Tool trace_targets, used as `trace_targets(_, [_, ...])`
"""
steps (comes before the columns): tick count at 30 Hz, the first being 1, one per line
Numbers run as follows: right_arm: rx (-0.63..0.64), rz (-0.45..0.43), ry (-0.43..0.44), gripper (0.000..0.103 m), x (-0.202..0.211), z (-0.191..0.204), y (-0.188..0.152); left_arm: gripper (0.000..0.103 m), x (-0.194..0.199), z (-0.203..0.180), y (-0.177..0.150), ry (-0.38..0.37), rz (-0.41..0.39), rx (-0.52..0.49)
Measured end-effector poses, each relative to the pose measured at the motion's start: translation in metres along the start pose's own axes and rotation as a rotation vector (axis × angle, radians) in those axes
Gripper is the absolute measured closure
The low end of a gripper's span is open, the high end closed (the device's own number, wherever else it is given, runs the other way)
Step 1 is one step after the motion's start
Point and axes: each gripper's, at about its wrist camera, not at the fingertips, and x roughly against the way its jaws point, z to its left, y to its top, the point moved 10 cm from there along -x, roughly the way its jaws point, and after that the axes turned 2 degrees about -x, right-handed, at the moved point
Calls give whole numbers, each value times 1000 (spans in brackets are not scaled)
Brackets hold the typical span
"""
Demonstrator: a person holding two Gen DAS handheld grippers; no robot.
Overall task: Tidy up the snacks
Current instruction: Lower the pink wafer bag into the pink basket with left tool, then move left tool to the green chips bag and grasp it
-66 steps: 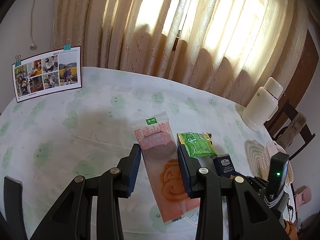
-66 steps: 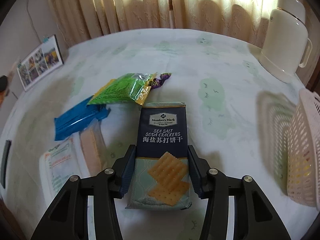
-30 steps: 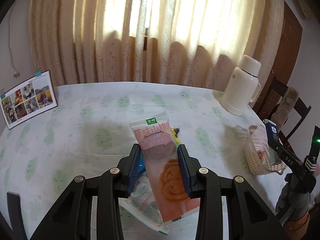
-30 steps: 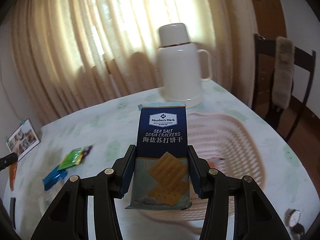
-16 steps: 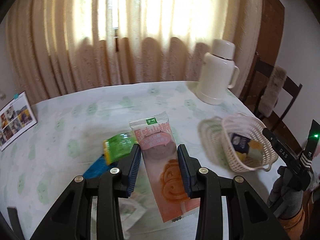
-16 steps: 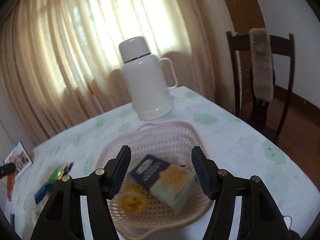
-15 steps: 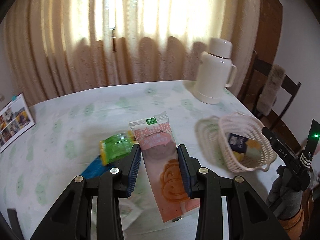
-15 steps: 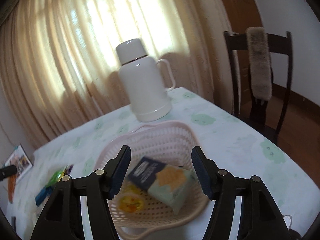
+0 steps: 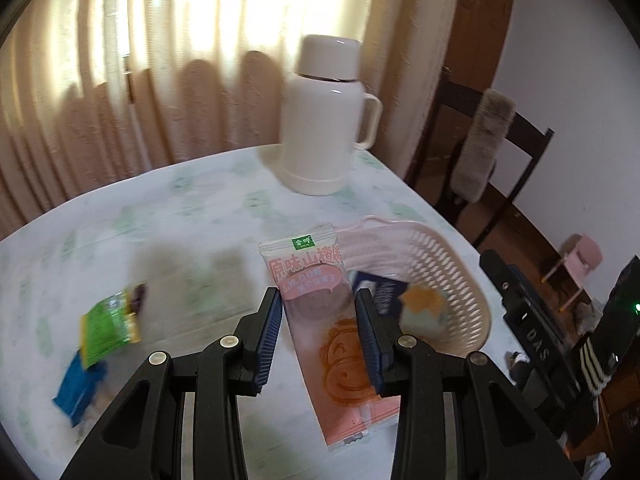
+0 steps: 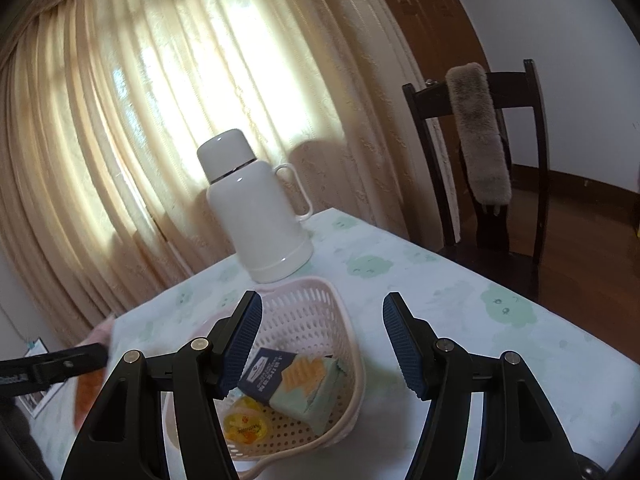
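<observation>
Nearest in the left wrist view, the left gripper (image 9: pixel 317 328) is clamped on a pink snack packet (image 9: pixel 324 320), its blue-padded fingers (image 9: pixel 269 332) pressing the packet's two long edges while the packet tilts slightly, its lower end sticking out below the pads. Just past it, to the right, sits the pale pink basket (image 9: pixel 460 276) on the green-printed tablecloth (image 9: pixel 200 208), with the navy cracker pack (image 9: pixel 384 296) lying inside. Off to the left on the cloth lie a green packet (image 9: pixel 108 326) and a blue packet (image 9: pixel 80 386), touching each other and blurred. In the right wrist view, the right gripper (image 10: pixel 322 344) hangs above the basket (image 10: pixel 352 344) with its jaws spread wide and nothing between them; below, the cracker pack (image 10: pixel 288 380) rests tilted against a small yellow snack (image 10: pixel 244 426) on the basket floor. Farther back stands a white thermos (image 10: pixel 260 212), upright, just beyond the basket rim. Behind it hang cream curtains (image 10: pixel 160 100), and a dark wooden chair (image 10: pixel 480 168) stands beside the table.
</observation>
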Motion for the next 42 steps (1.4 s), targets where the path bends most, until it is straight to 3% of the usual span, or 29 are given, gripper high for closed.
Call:
trace_targets(6, [-17,-11,-5,39,4,-5,3,68,-27,-29,8,-57,26,-12])
trace_targets(9, [-26,-18,-3,39,6,-7,5,54,-36,-36,11,-73,30,-6])
trace_targets(17, [-25,-24,14,39,9,-6,5,51,-40,-19,7,-16,40,16])
trace_targets(19, [-16,-23,19,39,9,-3,4,41,-39,-10,6,15,42,22])
trace_targets(25, [19,-26,50,39,10,8,0,32,-33,21,4,61,43,71])
trace_targets(32, [104,-38,121,37,16,37,-8,26,-16,75,4,142,27,133])
trace_targets(42, [172,-23,134,37,12,53,-21,24,12,159,-5,267,8,218])
